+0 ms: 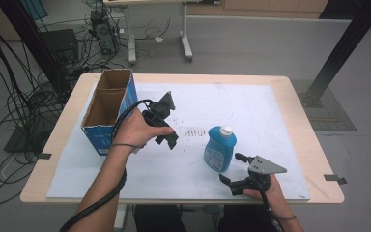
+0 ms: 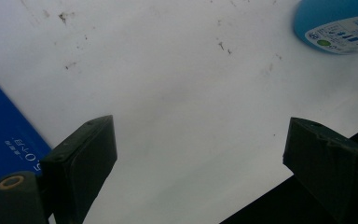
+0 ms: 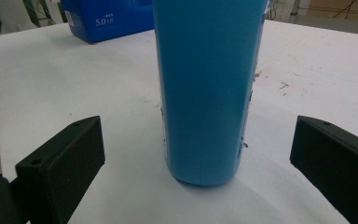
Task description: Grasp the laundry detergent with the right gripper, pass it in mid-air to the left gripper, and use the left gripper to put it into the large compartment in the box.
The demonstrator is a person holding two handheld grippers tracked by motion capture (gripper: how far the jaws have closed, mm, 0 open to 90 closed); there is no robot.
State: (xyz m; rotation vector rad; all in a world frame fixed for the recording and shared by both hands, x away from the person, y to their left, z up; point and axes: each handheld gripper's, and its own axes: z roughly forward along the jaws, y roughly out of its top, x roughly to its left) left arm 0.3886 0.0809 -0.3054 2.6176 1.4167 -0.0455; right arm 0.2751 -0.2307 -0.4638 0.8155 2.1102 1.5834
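The upright blue plastic bottle with white cap (image 1: 220, 149) stands on the white table (image 1: 270, 121), just beyond the wide, empty right claw (image 1: 233, 169). Left claw (image 1: 169, 123), also wide, hovers left of it.

Centre: the blue bottle (image 1: 220, 149) stands upright on the white surface (image 1: 270, 116), just ahead of the right gripper (image 1: 231, 168); bare on both flanks
Left edge: the open cardboard box (image 1: 109, 110) blocks that side
Far right: bare surface; free passage
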